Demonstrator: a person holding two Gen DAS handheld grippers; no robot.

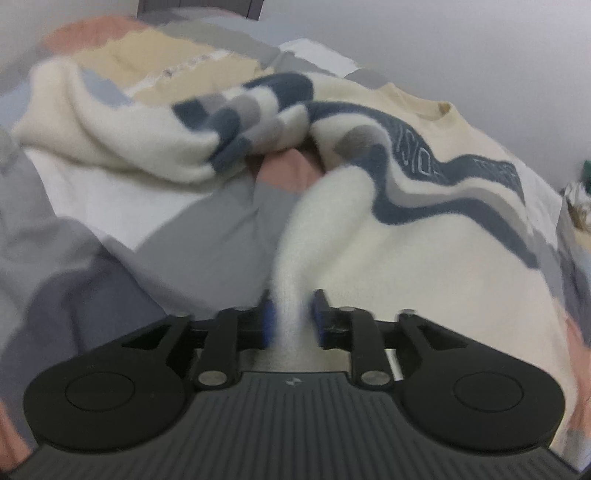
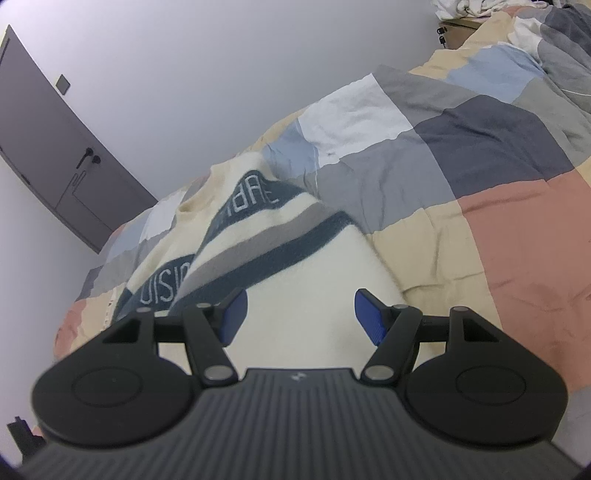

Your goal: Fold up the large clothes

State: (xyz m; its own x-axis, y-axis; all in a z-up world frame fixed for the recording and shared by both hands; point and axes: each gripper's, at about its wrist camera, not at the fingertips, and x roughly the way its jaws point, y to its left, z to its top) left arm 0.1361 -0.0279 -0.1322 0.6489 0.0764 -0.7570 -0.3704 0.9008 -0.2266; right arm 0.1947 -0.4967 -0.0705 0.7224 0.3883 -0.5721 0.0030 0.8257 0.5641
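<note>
A cream sweater (image 1: pixel 424 258) with navy and grey wavy bands and lettering lies on a patchwork quilt (image 1: pixel 207 236). Its sleeve (image 1: pixel 240 122) is bunched across the middle. A raised ridge of its white fabric runs up between the blue pads of my left gripper (image 1: pixel 291 314). The jaws stand partly apart around it, and the picture is blurred there. In the right wrist view the sweater (image 2: pixel 303 258) lies folded over, collar towards the far end. My right gripper (image 2: pixel 300 314) hovers open over its white lower part, with nothing pinched.
The quilt (image 2: pixel 480 147) spreads wide to the right of the sweater. A grey door (image 2: pixel 55 147) and a pale wall stand beyond the bed. White laundry and a box (image 2: pixel 458 22) sit past the quilt's far right corner.
</note>
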